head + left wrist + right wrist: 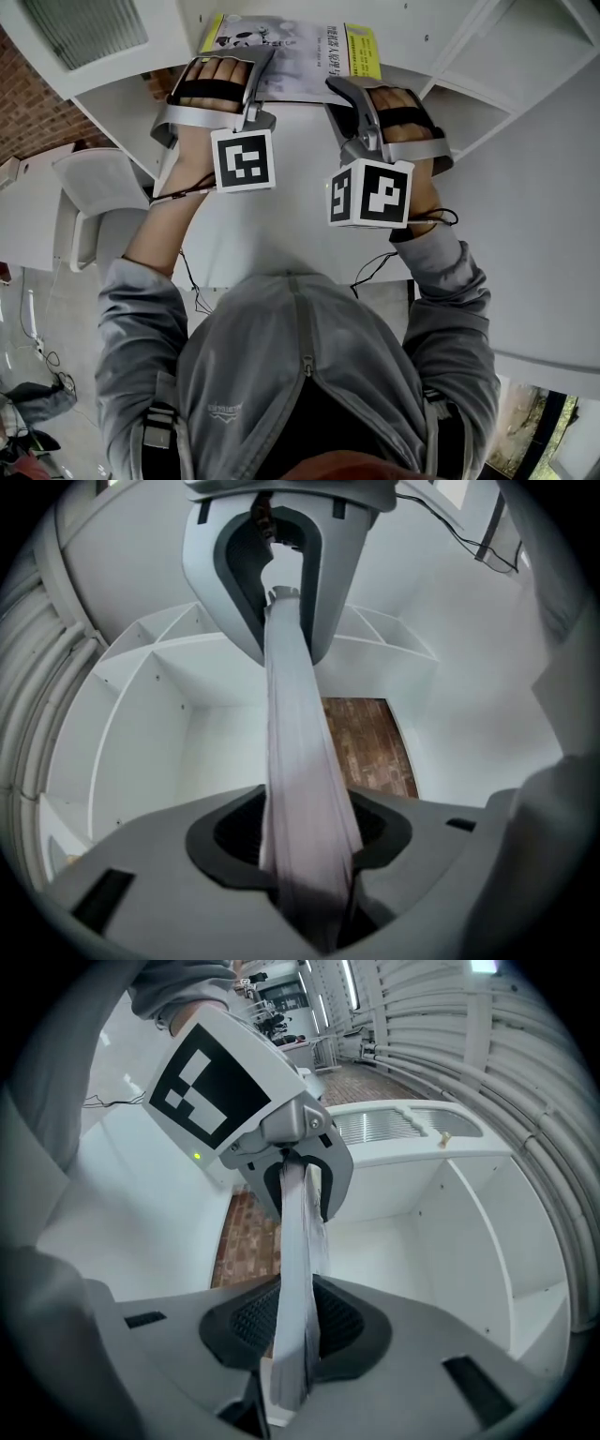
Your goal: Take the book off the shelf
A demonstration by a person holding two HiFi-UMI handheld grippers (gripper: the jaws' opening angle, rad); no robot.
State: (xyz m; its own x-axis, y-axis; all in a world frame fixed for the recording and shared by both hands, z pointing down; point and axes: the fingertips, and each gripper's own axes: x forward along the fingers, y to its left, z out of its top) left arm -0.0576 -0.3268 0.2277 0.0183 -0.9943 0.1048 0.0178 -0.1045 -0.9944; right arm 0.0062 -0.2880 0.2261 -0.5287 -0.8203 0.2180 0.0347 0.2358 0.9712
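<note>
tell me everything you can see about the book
The book is thin and soft-looking, with a pale grey cover, dark print and a yellow strip at one end. It is closed, cover up, roughly level, at the front of the white shelf. The left gripper and right gripper each clamp one end; seen edge-on, it runs between them.

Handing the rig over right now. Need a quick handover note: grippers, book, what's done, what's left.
Left gripper: closed on one end of the book, pads against it.
Right gripper: clamped on the opposite end.
Book: cover up, spanning between the two grippers in front of the white shelf, apparently not resting on it.
Done: book gripped and seemingly out of the shelf.
Left: probably draw it fully clear toward you and set it down, with both grips on.
</note>
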